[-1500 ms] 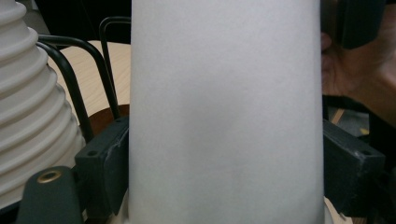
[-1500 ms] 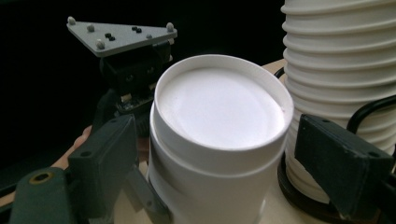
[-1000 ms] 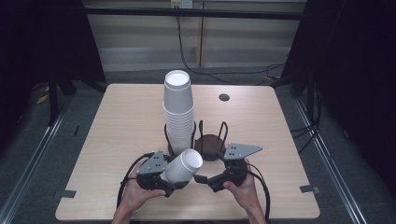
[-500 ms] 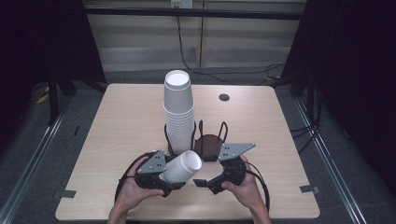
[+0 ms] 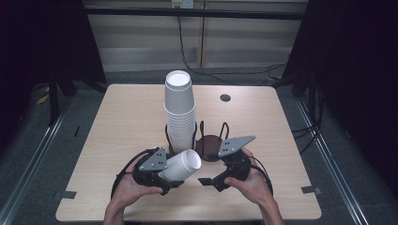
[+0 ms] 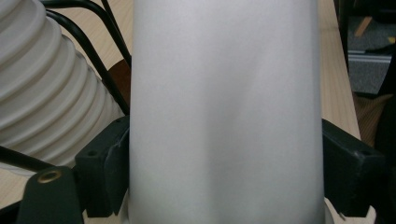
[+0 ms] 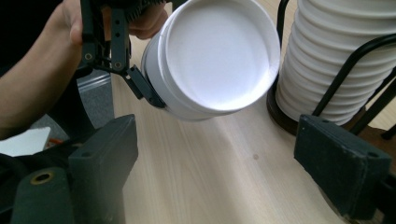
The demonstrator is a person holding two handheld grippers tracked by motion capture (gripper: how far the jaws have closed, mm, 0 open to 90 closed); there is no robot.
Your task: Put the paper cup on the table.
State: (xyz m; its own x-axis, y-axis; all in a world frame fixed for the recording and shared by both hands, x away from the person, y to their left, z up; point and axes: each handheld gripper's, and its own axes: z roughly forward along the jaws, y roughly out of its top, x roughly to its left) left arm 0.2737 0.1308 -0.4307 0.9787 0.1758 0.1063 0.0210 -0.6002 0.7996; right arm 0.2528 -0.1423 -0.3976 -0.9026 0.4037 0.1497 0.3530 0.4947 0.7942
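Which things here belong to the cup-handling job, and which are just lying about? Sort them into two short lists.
In the job:
- white cup, clamped in the left claw
- stack of cups
- black wire holder
- right claw, open, facing the cup

Lying about:
- dark round spot on the table
- cable behind the table

A light wooden table point(image 5: 122, 122) carries a black wire rack point(image 5: 206, 140) holding stacked white cups point(image 5: 179, 112).

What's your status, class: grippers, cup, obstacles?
Left gripper shut on cup. Right gripper open, empty. Cup stack and rack just behind.
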